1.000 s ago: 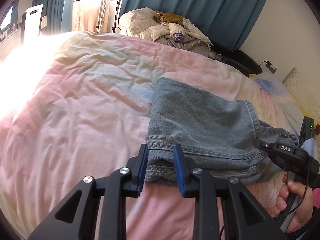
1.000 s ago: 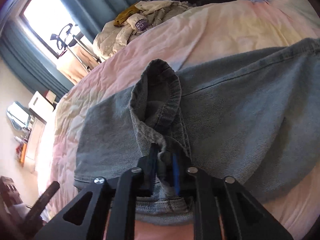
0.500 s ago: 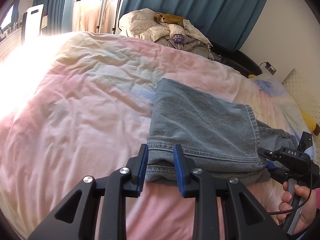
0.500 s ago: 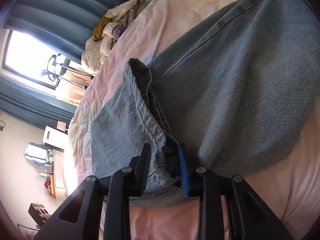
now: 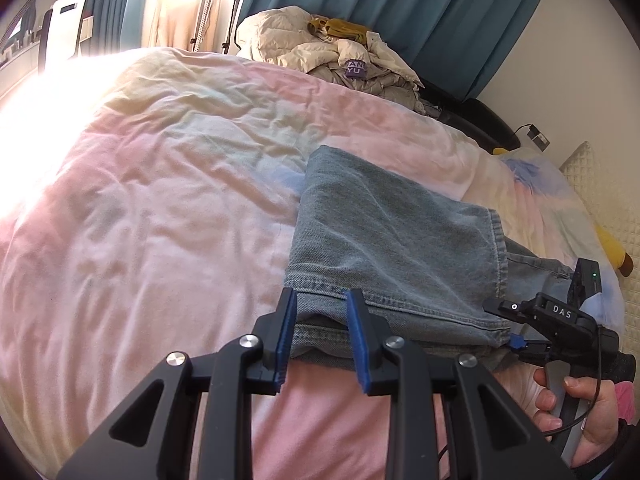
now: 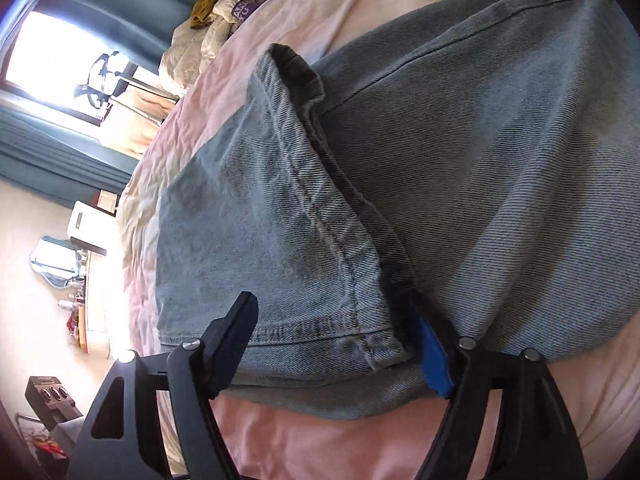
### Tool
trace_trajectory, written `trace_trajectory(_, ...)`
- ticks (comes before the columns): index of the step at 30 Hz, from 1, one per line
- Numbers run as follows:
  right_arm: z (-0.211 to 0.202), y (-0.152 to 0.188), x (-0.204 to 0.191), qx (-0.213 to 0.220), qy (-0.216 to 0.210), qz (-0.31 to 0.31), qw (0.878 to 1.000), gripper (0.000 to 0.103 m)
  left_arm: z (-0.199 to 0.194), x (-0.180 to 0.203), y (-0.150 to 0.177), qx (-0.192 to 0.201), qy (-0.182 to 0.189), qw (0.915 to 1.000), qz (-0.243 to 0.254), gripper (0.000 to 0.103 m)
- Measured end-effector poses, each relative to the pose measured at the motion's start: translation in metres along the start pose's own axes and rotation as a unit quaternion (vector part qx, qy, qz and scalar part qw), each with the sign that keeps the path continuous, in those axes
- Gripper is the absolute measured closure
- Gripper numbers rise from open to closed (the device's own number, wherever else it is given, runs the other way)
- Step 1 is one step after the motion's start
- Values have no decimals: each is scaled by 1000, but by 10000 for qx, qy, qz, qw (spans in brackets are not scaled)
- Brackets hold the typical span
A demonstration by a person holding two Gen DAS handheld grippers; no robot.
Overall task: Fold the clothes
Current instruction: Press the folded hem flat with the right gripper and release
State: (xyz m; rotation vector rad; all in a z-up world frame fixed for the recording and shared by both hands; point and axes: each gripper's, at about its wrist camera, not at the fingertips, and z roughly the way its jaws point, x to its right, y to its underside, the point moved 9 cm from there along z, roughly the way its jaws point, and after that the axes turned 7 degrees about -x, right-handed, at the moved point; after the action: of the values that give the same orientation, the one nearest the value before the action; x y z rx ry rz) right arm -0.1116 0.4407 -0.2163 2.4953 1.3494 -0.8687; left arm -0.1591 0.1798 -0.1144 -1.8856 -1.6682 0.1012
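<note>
Light blue jeans (image 5: 392, 240) lie folded on the pink bed cover (image 5: 160, 200). My left gripper (image 5: 320, 320) stands partly open over their near left corner. The hem shows flat between its blue pads, which do not seem to press it. My right gripper (image 5: 504, 324), held by a hand (image 5: 576, 412), sits at the jeans' near right corner. In the right wrist view the right gripper (image 6: 336, 340) has its jaws opening wide. The folded-over hem of the jeans (image 6: 480, 160) lies loose between the fingers, touched by neither pad.
A heap of pale clothes (image 5: 332, 56) sits at the far end of the bed before teal curtains (image 5: 440, 12). A quilted pillow (image 5: 600, 200) and a yellow plush toy (image 5: 612, 248) lie at the right. A black box (image 6: 48, 400) stands beside the bed.
The right gripper's jaws went from shut on a raised fold of hem to wide apart. It sank slightly and the hem now lies flat on the jeans. The left gripper has not moved.
</note>
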Motion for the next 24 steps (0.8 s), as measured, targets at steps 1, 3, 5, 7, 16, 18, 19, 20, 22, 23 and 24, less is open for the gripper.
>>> trace_trajectory(1,-1,1,-3,-11,-57,-38,10000,25,0,0,0,-4,0,10000,-1,77)
trace_trajectory(3,-1,3,-5,-61,-187,-43,9998,25,1,0,0,-17,-3,10000,-3,77)
trace_trajectory(5,1,5,-4,-124,-230,-49,9996,25,1,0,1,-29,-6,10000,-4,77)
trace_trajectory(7,4,7,-1,-170,-114,-135,9997,28,2,0,1,-41,-6,10000,-7,77)
trace_trajectory(16,-19,13,14,144,1174,-471,9919,41,0,-7,0,-56,83,9997,-207,77)
trace_trajectory(18,-13,17,14,-1,1098,-477,9928,31,-1,-7,0,-28,112,9997,-216,77)
trace_trajectory(19,-9,19,14,-72,1033,-471,9935,25,-1,-6,0,-21,129,9997,-206,77)
trace_trajectory(20,-5,19,13,-149,954,-451,9943,22,-1,-5,-1,-16,146,9997,-193,77)
trace_trajectory(22,2,18,10,-252,772,-388,9959,12,0,-1,0,-29,162,9998,-135,77)
trace_trajectory(23,3,18,6,-277,693,-411,9964,10,1,0,0,-41,159,9998,-102,77)
trace_trajectory(24,4,18,2,-299,662,-486,9962,10,1,1,1,-53,151,9998,-68,77)
